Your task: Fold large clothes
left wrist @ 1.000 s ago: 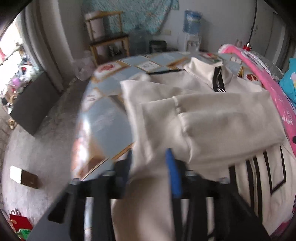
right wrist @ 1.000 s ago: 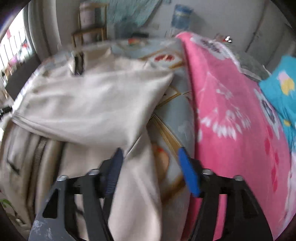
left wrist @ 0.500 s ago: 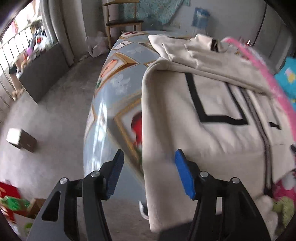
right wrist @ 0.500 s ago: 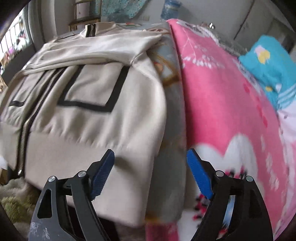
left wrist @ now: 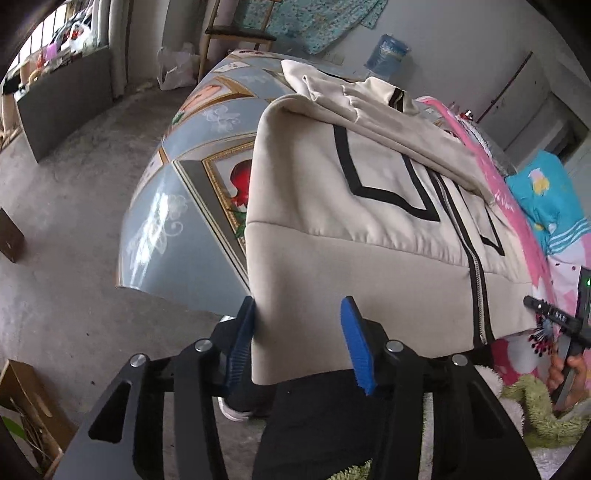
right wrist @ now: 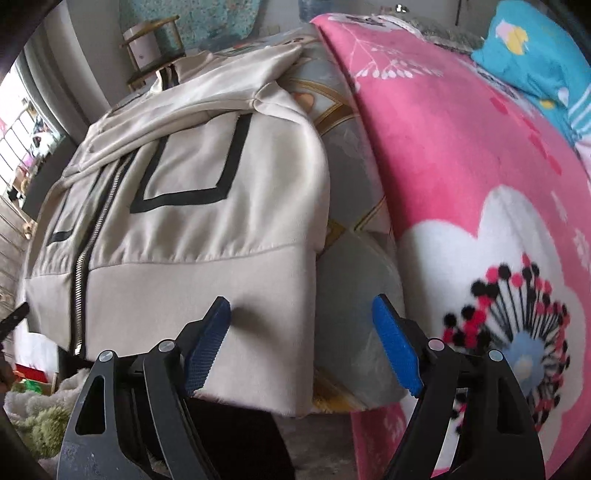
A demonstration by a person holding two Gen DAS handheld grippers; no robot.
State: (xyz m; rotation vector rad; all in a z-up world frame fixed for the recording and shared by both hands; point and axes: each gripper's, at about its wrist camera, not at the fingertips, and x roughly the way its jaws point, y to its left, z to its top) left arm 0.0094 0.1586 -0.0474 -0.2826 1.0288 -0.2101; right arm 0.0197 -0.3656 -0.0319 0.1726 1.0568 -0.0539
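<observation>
A cream jacket (left wrist: 369, 229) with black lines and a centre zipper lies front-up on the table (left wrist: 177, 206), both sleeves folded across its chest. Its wide hem hangs over the near table edge. My left gripper (left wrist: 299, 339) straddles the hem's left corner; its jaws are closing, the left pad at the cloth's side edge and the right pad over the band. In the right wrist view, the jacket (right wrist: 207, 229) shows its right side. My right gripper (right wrist: 303, 343) stands wide around the hem's right corner, jaws closing slightly, pads apart from the cloth.
A pink flowered blanket (right wrist: 461, 155) covers the table to the right of the jacket, with a blue cushion (right wrist: 535, 51) behind it. A green fluffy cloth (left wrist: 535, 417) lies below the near edge. A wooden chair (left wrist: 236, 33) and cardboard box (left wrist: 26, 406) stand on the floor at left.
Both grippers have drawn back from the folded sleeves to the near hem. Each now frames a bottom corner of the jacket. The left jaws stand narrower than before.
</observation>
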